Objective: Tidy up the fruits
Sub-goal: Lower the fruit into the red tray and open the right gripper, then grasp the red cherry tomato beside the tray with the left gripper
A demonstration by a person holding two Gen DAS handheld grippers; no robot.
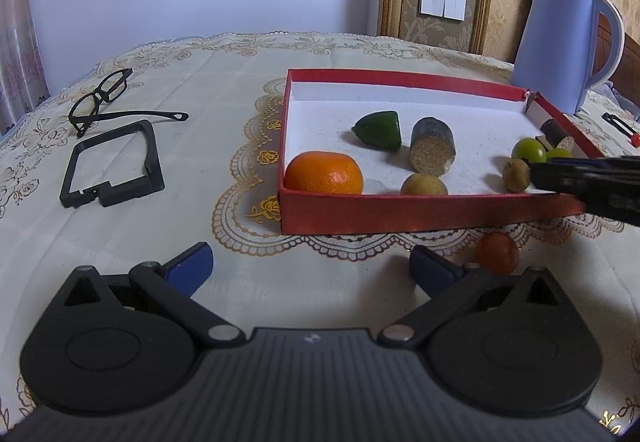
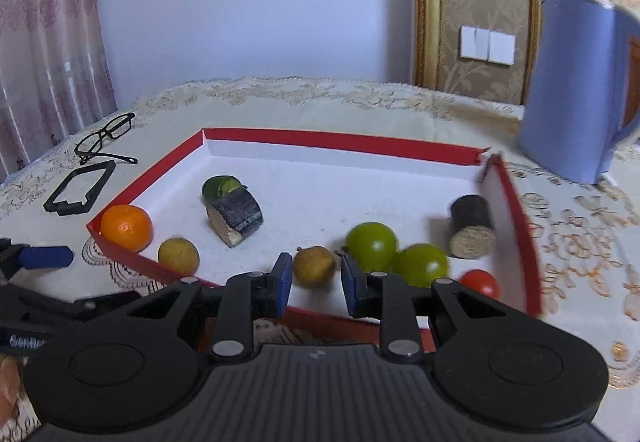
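A red box with a white floor holds an orange, a green fruit, a dark cut cylinder, yellow-brown small fruits, two green round fruits and a small red tomato. My left gripper is open over the tablecloth before the box; a red-orange fruit lies outside beside its right finger. My right gripper is open at the box's near wall, its fingers either side of a brown pear-shaped fruit. It also shows in the left wrist view.
Black glasses and a black frame lie left of the box. A blue kettle stands behind the box's right corner. A second dark cylinder lies by the box's right wall. A black-and-red item lies far right.
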